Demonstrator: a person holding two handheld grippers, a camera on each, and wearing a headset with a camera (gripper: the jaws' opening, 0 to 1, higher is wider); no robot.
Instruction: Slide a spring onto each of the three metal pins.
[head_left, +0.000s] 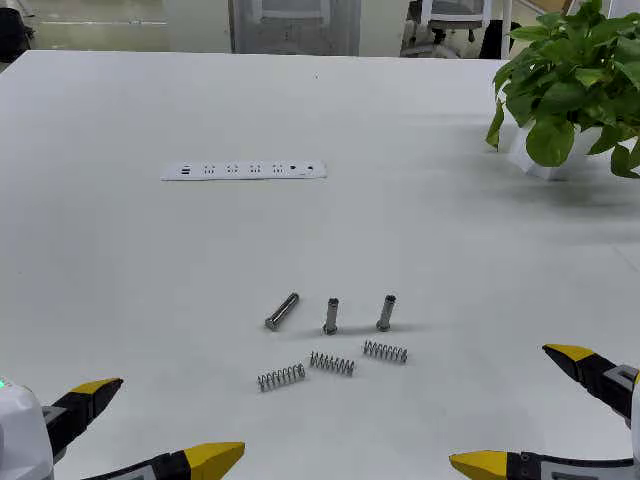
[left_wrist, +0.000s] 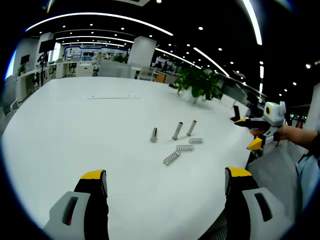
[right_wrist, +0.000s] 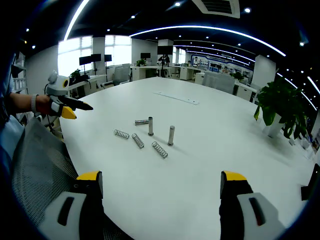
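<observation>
1. Yellow-tipped jaws sit closest, in the bottom corners of the head view: the left gripper (head_left: 165, 420) at lower left, the right gripper (head_left: 515, 407) at lower right. Both are spread wide with nothing between them, and each gripper view shows bare table (head_left: 120, 280) between its jaws.
2. Up-frame from the tips, just below centre, three springs lie flat in a loose row: the left spring (head_left: 281, 377), the middle spring (head_left: 332, 363) and the right spring (head_left: 385, 351). Each long axis runs roughly across the frame. None touches another, and all are well apart from both grippers.
3. Just above the row are the pins. The left pin (head_left: 282, 311) lies on its side, slanting up to the right. The middle pin (head_left: 331, 315) and the right pin (head_left: 386, 312) stand upright on their wider ends. No pin carries a spring, so all three are left to do.
4. From where I stand, the left gripper looks the nearer one, with the left spring just up and right of its inner tip. The right gripper has further to reach. A pinch would likely go across a coil's short width, and the spring then has to be turned upright to drop over a standing pin.
5. Further out, a white power strip (head_left: 243, 170) lies at upper left of centre and a potted plant (head_left: 570, 80) fills the upper right corner.
</observation>
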